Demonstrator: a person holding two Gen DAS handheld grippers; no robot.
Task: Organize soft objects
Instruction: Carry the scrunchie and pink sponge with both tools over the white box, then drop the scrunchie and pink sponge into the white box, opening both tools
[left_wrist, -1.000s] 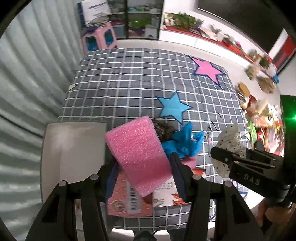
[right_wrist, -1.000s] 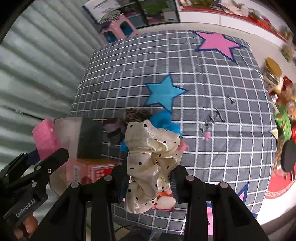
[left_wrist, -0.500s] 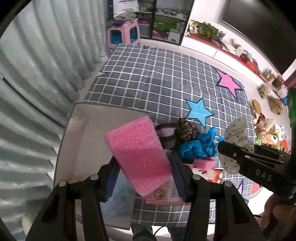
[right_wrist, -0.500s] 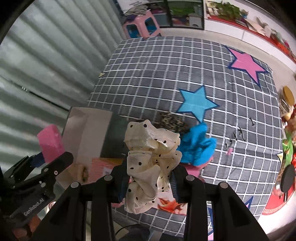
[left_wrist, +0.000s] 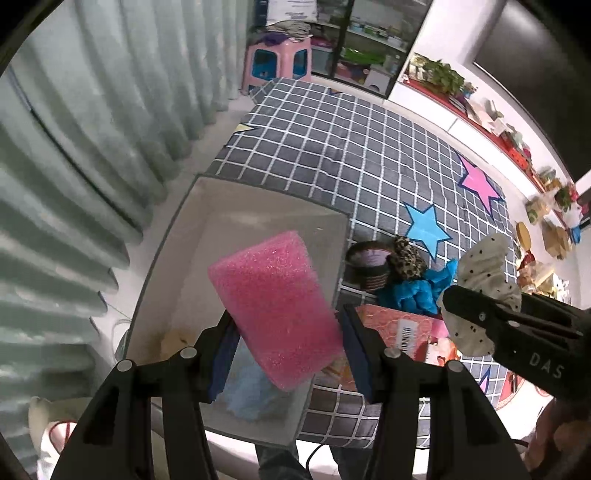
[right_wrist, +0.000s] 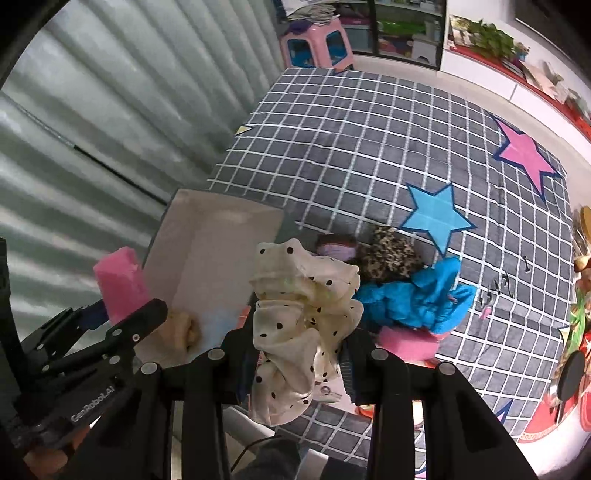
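Left gripper (left_wrist: 286, 345): we see its jaws clamped on a pink sponge (left_wrist: 275, 308) — the block stands tilted between the blue pads, at lower centre of the left wrist view, its top leaning toward the upper left.
Pink sponge, place: it hangs over the white tray (left_wrist: 258, 210), which fills the middle left of that frame; in the right wrist view the same sponge (right_wrist: 120, 286) shows at the left edge, beside the tray (right_wrist: 214, 236).
Right gripper (right_wrist: 295, 360): its jaws are pressed in on a cream polka-dot scrunchie (right_wrist: 301, 314), bunched at lower centre of the right wrist view; fabric spills above and below the pads.
Scrunchie, seen from the left: it (left_wrist: 480, 273) sits at the right of the frame, pinched in the black right gripper (left_wrist: 476, 314).
Tray contents: a pale blue soft item (left_wrist: 251, 391) lies at the near end, a yellowish one (right_wrist: 183, 328) next to it.
Tablecloth (right_wrist: 369, 155): grey with a white grid, a blue star (right_wrist: 436, 216) right of centre and a pink star (right_wrist: 524, 155) toward the upper right.
Pile beside the tray: a leopard-print scrunchie (right_wrist: 391, 253), a blue cloth (right_wrist: 421, 299) just below it and a second pink sponge (right_wrist: 406, 341) under that — all close together.
Packet: we see a pink packet with a barcode (left_wrist: 402, 328) lying on the cloth right of the held sponge.
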